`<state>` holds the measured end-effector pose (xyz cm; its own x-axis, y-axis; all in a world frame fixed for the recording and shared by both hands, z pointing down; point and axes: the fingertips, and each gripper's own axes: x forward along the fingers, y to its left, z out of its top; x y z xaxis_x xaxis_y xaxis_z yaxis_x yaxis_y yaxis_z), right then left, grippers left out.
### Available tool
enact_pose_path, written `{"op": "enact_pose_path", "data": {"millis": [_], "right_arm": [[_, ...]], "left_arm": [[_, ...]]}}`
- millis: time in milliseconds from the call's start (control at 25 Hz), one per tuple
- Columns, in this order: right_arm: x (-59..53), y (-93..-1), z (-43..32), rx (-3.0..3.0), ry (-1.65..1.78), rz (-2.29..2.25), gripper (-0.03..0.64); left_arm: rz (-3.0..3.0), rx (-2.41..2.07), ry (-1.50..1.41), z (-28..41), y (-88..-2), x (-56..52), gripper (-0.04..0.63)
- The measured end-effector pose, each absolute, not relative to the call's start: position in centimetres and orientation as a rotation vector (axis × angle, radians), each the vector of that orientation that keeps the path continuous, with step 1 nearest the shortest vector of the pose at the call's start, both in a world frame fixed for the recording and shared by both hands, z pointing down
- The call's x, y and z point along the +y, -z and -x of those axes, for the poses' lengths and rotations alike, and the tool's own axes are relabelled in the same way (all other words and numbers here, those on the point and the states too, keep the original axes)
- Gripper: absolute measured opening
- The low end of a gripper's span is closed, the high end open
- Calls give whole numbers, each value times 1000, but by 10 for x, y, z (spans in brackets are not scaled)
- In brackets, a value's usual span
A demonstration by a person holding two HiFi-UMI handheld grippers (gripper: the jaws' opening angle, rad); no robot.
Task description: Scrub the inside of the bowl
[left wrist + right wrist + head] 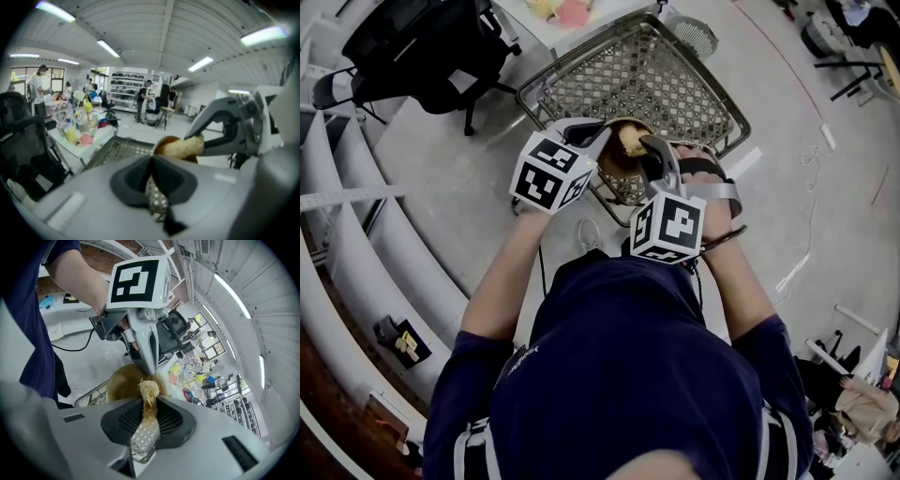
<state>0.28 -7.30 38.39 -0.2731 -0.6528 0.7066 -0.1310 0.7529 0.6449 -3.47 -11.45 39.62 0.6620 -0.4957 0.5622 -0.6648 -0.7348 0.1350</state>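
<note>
Left gripper (151,160), fingers together, apparently pinching the bowl's (124,380) rim. Right gripper (149,404) clamps a fibrous scrubber (148,391) inside it, above the mesh basket's (656,84) near edge.

Place: large open lab or workshop hall.
Ceiling: ribbed white vault (159,28) with long strip lights (108,48).
Floor: bare grey concrete (844,122); a loose cable (813,216) lies on the right.
Far end: stocked shelves (125,86) along the wall.
Left: white table (77,151) crowded with bottles (70,133) and supplies; black office chair (431,47) beside it.
People: several people (146,99) stand among the far tables.
</note>
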Motion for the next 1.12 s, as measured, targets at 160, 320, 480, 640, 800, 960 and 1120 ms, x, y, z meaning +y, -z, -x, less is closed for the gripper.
{"op": "enact_pose_path", "data": {"millis": [160,320,480,640,800,960,1120], "right_arm": [[-70,-387,11,-1844,571,-584,63],[-59,-391,19,-1900,535,-538,63],[-47,-397,21,-1939,486,-503,63],[-43,-399,16,-1945,447,-489,63],[-42,-400,9,-1931,437,-489,63],[-51,-400,-2,-1900,425,-520,63],[-60,-398,-11,-1885,420,-552,63]], "left_arm": [[-2544,-918,-723,31,-396,-115,12],[-2539,-936,-697,34,-392,-119,12],[-2535,-960,-671,38,-388,-122,12],[-2531,-983,-660,43,-386,-125,12],[-2525,-982,-669,44,-388,-126,14],[-2521,-969,-684,42,-393,-124,14],[-2518,-953,-696,39,-397,-121,14]]}}
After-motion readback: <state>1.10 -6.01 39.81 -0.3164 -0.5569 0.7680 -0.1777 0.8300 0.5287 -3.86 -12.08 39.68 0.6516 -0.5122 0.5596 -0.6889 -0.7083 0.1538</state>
